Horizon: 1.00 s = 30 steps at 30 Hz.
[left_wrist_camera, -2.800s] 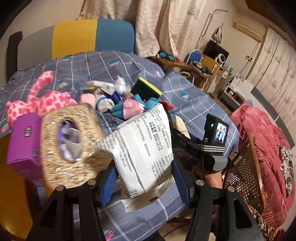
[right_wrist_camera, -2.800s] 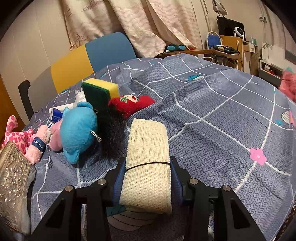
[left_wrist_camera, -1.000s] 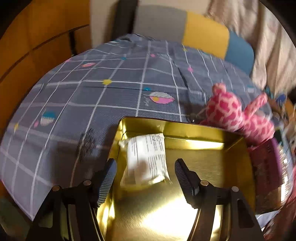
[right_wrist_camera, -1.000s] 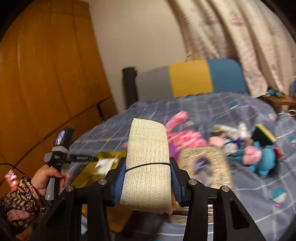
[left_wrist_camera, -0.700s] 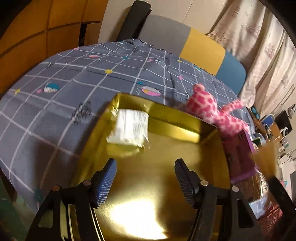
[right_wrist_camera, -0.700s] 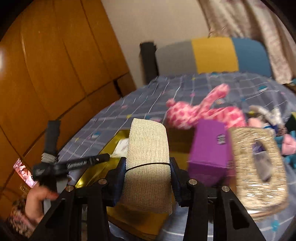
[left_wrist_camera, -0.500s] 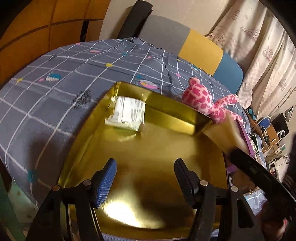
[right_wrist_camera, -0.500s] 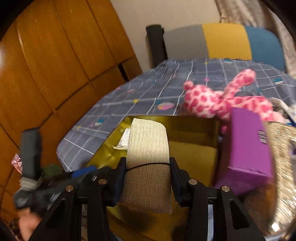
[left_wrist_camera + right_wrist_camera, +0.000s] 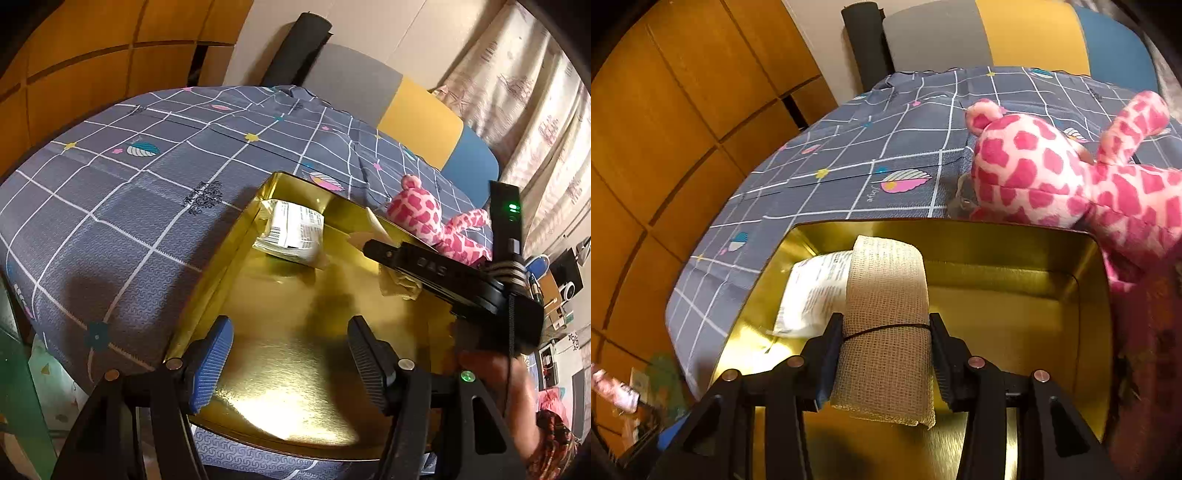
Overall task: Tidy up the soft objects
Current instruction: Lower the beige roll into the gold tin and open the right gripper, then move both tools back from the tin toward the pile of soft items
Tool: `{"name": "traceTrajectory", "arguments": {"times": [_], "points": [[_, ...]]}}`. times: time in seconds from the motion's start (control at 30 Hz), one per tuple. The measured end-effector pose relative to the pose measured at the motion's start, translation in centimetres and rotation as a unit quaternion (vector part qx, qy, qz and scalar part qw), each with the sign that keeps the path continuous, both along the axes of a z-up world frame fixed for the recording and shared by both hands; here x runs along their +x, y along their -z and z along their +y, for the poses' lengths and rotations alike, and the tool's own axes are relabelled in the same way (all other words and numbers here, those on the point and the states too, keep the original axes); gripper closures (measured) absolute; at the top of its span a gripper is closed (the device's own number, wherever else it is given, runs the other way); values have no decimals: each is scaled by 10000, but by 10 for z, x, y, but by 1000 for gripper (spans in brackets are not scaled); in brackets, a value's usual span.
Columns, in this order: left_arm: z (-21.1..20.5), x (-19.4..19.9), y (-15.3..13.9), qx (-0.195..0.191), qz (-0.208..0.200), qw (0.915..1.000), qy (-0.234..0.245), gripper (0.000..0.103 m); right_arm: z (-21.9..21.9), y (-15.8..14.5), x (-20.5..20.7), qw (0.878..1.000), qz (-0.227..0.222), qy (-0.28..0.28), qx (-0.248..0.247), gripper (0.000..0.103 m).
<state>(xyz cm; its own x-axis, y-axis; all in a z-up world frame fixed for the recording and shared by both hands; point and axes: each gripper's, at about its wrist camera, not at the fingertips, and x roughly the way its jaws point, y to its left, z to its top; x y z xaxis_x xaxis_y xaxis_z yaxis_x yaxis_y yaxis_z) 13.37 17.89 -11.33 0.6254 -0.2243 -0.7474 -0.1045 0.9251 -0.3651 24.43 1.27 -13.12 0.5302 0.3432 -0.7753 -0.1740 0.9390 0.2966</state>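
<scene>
One risk is seen: the gauze roll (image 9: 886, 317), clamped in the right claw (image 9: 884, 354) while the left claw (image 9: 290, 363) is spread empty, may be dropped onto the white packet (image 9: 812, 295) in the gold tin (image 9: 1015, 236).

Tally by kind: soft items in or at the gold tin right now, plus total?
White printed packets lying in the gold tin: 1
Beige gauze rolls gripped in the right tongs over the tin: 1
Pink spotted plush toys beside the tin: 1
Total: 3
</scene>
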Motion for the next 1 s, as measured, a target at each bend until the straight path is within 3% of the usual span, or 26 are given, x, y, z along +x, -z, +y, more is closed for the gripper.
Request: {"name": "traceTrajectory", "arguments": {"times": [0.07,0.17,0.37,0.6,0.83,1.0], "points": [[3,0,0,-16,3,10000,-47,38,4,4,7,10000,-28,72,4,55],[4,1,1,-56,16,10000,-80,38,7,6,12,9999,20,124,103,36],[2,-1,1,-201,-3,9998,-17,38,-1,-22,-19,9990,-342,17,283,29],[-12,-4,5,-699,-6,9971,306,38,-22,-64,-68,9958,-803,-78,431,24],[-30,-11,0,-745,-87,9958,527,38,-58,-111,-117,9864,-1644,39,18,11],[-47,-18,-3,-772,-136,9937,802,38,-109,-134,-147,9774,-2030,545,-232,7]]}}
